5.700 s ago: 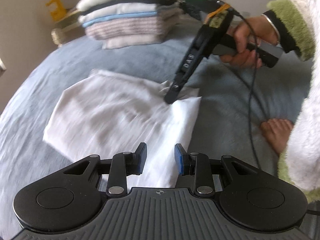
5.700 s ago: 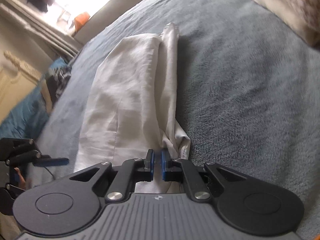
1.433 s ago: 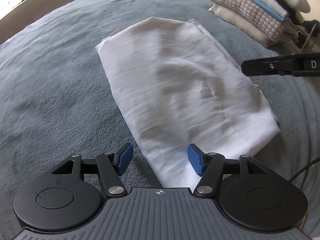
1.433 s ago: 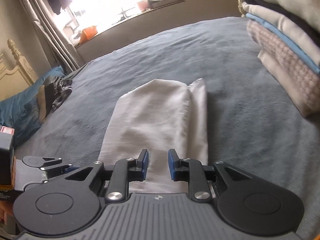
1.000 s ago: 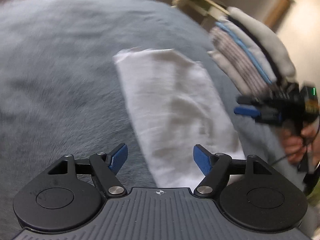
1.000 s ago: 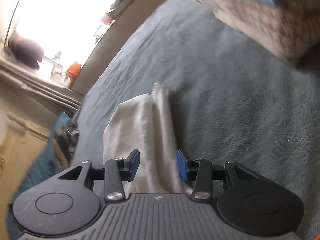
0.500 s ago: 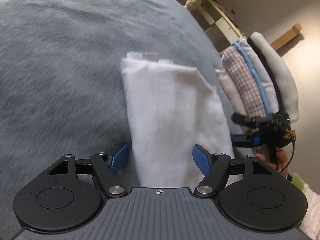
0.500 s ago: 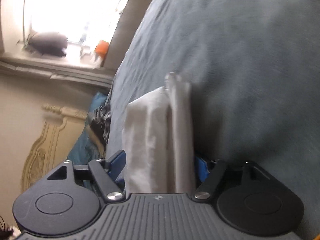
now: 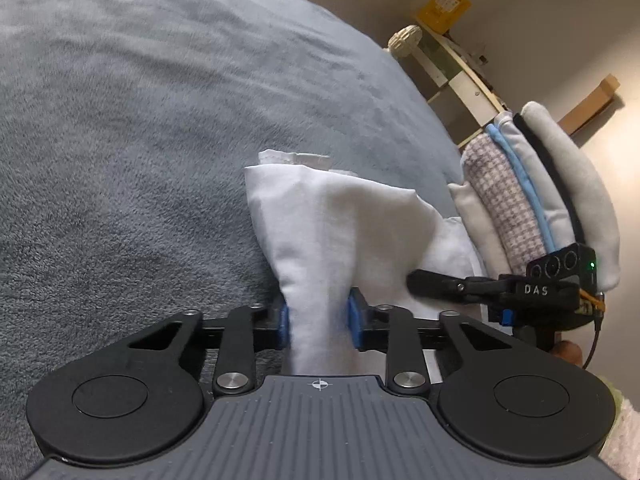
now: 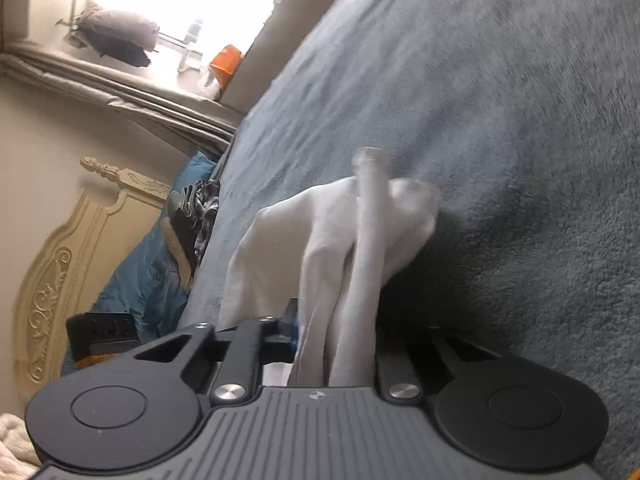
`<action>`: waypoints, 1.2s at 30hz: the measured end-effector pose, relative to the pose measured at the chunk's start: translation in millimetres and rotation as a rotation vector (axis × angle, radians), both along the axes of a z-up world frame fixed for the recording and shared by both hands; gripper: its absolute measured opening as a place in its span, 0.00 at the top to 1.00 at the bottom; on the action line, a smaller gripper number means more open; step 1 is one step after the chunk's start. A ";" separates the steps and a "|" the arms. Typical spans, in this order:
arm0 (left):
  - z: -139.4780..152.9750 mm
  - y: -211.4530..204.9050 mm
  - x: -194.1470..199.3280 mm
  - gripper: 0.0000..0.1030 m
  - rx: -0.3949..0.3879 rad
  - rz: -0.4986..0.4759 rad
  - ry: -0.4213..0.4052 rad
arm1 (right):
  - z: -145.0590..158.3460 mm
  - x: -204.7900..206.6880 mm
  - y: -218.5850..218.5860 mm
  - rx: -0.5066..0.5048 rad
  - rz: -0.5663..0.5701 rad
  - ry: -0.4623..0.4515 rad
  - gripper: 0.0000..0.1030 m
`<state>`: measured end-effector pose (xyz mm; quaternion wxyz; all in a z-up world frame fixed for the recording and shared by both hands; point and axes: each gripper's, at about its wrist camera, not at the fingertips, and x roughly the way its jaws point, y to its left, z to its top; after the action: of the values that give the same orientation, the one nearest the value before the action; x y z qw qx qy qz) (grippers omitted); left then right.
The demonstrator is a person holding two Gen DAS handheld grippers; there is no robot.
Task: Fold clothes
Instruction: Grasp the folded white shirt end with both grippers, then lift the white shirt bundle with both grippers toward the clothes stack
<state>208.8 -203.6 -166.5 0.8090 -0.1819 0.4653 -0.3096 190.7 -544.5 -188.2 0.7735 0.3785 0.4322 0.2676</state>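
Note:
A folded white cloth (image 9: 340, 216) lies on the grey-blue bed cover (image 9: 120, 140). Its near end is bunched between the blue pads of my left gripper (image 9: 320, 324), which is shut on it. In the left wrist view the right gripper (image 9: 424, 280) reaches in from the right, its black finger against the cloth's right edge. In the right wrist view the white cloth (image 10: 332, 248) is gathered into folds between the jaws of my right gripper (image 10: 336, 340), shut on it; the right pad is hidden by fabric.
A stack of folded clothes (image 9: 540, 200) stands just right of the cloth. Beyond it is a bed frame post (image 9: 404, 38). In the right wrist view a headboard (image 10: 60, 264), a blue pillow (image 10: 148, 276) and a bright window sill (image 10: 180, 40) lie to the left.
Both grippers have gone from open around the cloth's near end to shut on it. The cloth is now bunched and lifted at that end.

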 end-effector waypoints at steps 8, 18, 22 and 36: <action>46.6 -5.2 -32.1 0.86 -0.023 -0.034 -0.128 | 53.1 -42.3 5.5 -0.077 -0.047 -0.152 0.90; 164.3 -67.4 -70.4 0.87 -0.109 -0.244 -0.332 | 177.2 -146.0 -29.2 -0.175 -0.256 -0.434 0.90; 205.5 -120.1 -70.7 0.87 -0.162 -0.304 -0.392 | 243.0 -174.5 -60.6 -0.258 -0.329 -0.543 0.90; 245.0 -298.4 -37.2 0.87 -0.304 -0.388 -0.395 | 383.6 -195.5 -189.3 -0.556 -0.448 -0.687 0.91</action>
<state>171.6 -502.1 78.4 0.7731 -0.1453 0.2737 -0.5535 -4.8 -733.7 195.5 0.9815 0.1312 0.1156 0.0786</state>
